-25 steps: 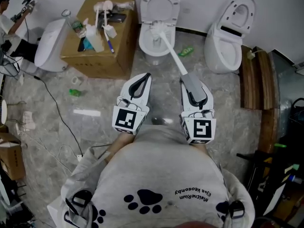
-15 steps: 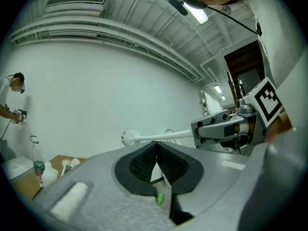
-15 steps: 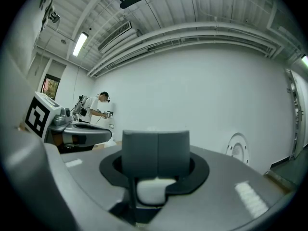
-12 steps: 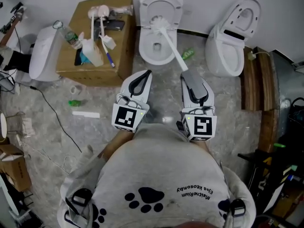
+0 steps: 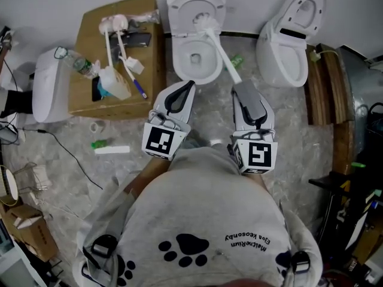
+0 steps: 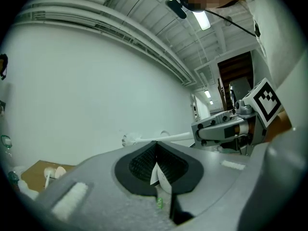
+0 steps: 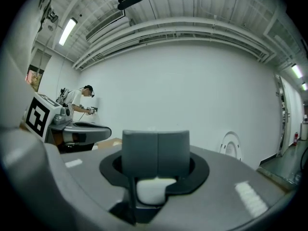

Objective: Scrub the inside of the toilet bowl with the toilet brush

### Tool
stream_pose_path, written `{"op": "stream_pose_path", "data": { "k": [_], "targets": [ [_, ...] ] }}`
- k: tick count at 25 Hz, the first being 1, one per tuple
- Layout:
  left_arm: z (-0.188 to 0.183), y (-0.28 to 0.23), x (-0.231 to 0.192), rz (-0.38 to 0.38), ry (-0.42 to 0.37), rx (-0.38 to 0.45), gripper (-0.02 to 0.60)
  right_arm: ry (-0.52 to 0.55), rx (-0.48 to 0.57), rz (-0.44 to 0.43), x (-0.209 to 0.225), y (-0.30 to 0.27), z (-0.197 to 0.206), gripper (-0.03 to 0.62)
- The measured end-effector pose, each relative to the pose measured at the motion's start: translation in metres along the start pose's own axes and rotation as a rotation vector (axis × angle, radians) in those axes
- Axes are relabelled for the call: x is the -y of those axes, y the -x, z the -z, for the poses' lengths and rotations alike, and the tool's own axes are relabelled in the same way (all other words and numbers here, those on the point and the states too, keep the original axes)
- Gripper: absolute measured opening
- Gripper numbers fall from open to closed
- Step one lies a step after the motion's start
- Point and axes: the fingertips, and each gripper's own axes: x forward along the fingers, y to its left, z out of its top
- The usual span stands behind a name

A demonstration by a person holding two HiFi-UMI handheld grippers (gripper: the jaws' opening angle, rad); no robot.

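Grey floor (image 5: 72,137); right gripper (image 5: 244,89) clamps toilet brush (image 5: 220,48) angled at toilet bowl (image 5: 178,61); left gripper (image 5: 189,85) jaws together.

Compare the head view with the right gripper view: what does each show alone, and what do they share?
Only the head view: the toilet bowl, the brush head at its rear, the cardboard box. Only the right gripper view: the ceiling light, a distant person. Both: the right gripper shut on the white brush handle, the left gripper beside it.
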Motion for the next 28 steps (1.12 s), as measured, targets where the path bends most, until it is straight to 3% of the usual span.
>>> {"op": "stream_pose_path", "data": {
  "k": [10, 21, 28],
  "targets": [
    [0.013, -0.004, -0.029, 0.013, 0.029, 0.008, -0.002, 0.028, -0.029, 0.030, -0.010, -0.021, -0.004, 0.155],
    [0.028, -0.005, -0.078, -0.085, 0.071, 0.021, -0.002, 0.063, -0.020, -0.025, -0.017, -0.067, -0.009, 0.155],
    [0.034, -0.037, -0.096, -0.108, 0.072, 0.009, -0.002, 0.059, -0.028, -0.066, -0.003, -0.107, -0.003, 0.155]
  ]
}}
